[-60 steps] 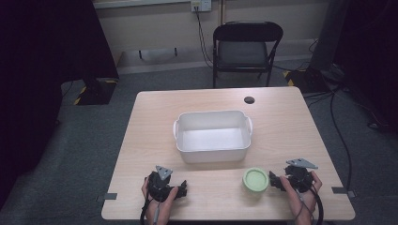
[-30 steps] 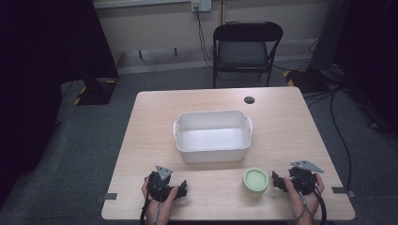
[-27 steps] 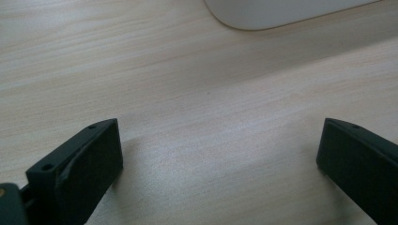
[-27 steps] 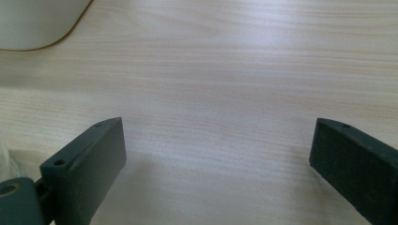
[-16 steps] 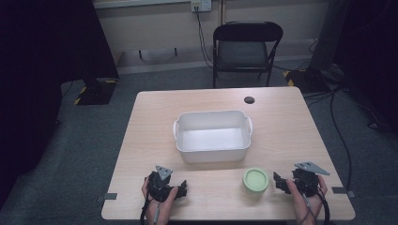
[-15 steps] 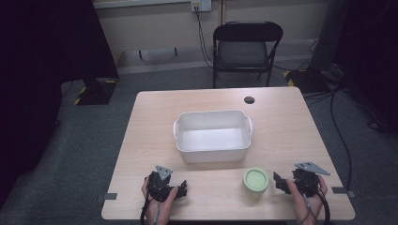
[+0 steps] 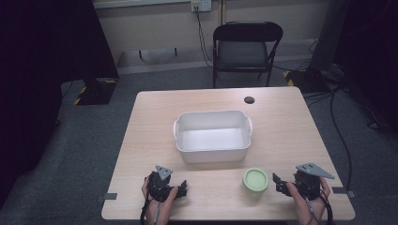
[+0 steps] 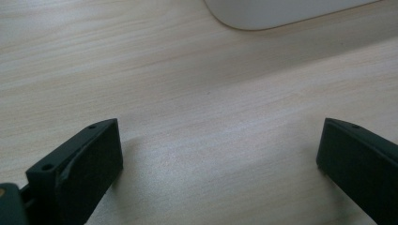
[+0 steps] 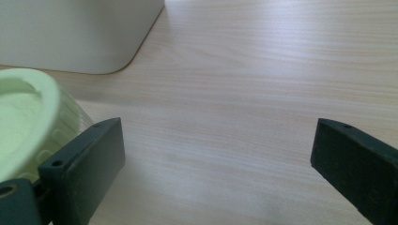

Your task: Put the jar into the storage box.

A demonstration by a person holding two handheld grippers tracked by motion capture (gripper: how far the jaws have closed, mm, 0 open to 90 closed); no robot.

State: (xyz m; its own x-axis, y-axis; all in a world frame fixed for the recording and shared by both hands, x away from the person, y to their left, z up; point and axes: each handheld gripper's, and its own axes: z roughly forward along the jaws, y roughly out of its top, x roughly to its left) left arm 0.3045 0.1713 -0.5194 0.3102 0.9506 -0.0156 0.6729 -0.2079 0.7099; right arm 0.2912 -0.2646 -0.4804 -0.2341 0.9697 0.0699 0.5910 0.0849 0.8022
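A pale green bowl (image 7: 255,180) stands on the wooden table near its front edge, in front of a white plastic tub (image 7: 212,136). My right gripper (image 7: 280,184) rests on the table just right of the bowl, open with nothing between its jaws. In the right gripper view the bowl (image 9: 26,119) lies outside the left jaw, and the gripper (image 9: 218,164) spans bare wood. My left gripper (image 7: 180,189) rests open at the front left; in the left gripper view the gripper (image 8: 220,161) holds nothing, with the tub's corner (image 8: 281,10) ahead.
A small black disc (image 7: 249,100) lies near the table's far edge. A black folding chair (image 7: 246,44) stands behind the table. Cables trail across the floor at the right. Bare wood surrounds the tub (image 9: 75,35) on all sides.
My right gripper has drawn back to the right, away from the green bowl, leaving it standing on the table. The left gripper has stayed where it was.
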